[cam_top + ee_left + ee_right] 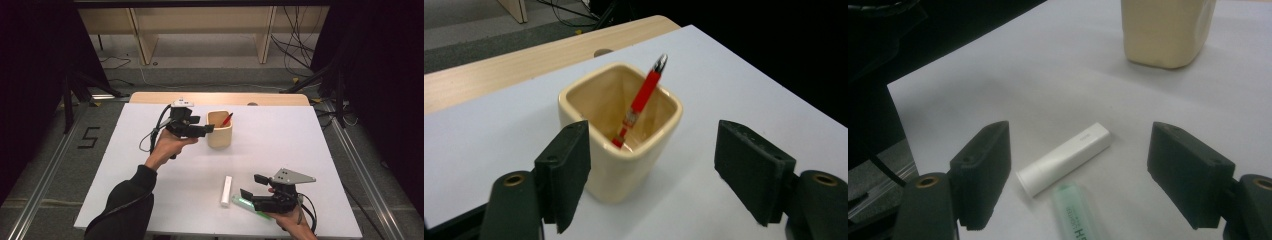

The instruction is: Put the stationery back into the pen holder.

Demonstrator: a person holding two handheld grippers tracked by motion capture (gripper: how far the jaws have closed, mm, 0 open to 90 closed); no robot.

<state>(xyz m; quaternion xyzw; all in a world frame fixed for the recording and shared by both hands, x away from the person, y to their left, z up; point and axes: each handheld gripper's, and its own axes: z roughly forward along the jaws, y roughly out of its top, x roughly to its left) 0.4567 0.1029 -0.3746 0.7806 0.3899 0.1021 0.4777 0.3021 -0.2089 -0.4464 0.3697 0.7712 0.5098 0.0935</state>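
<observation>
1. Left gripper (pixel 204 129): held above the table (pixel 280 135), just left of the cup (pixel 220 130) in the high view. Jaws spread, nothing between the pads. In the left gripper view the cup (pixel 619 145) stands just beyond the jaws, nearer the left one, whose tip overlaps the cup's near corner in the picture; contact cannot be told.

2. Cup: cream, squarish, upright on the white table, open at the top. Well ahead of the right gripper (pixel 250 187); in the right gripper view its lower body (pixel 1165 30) shows far beyond the jaws.

3. Pen (pixel 640 100): red with a silver tip, standing tilted inside the cup, its upper end leaning on the far rim. In the high view its red end (pixel 226 120) pokes above the rim, just past the left gripper's tips.

4. Right gripper: low at the table's near edge. Jaws spread wide, gripping nothing.

5. White tube (pixel 1064 157): lying flat on the table between the right jaws' lines, just ahead of them, touching neither pad. In the high view (pixel 226 190) it lies just left of the gripper's tips.

6. Green marker (pixel 1075 215): pale green, lying flat, closer in than the tube and just beside it, between the right jaws. In the high view (pixel 250 206) it lies under the gripper.
</observation>
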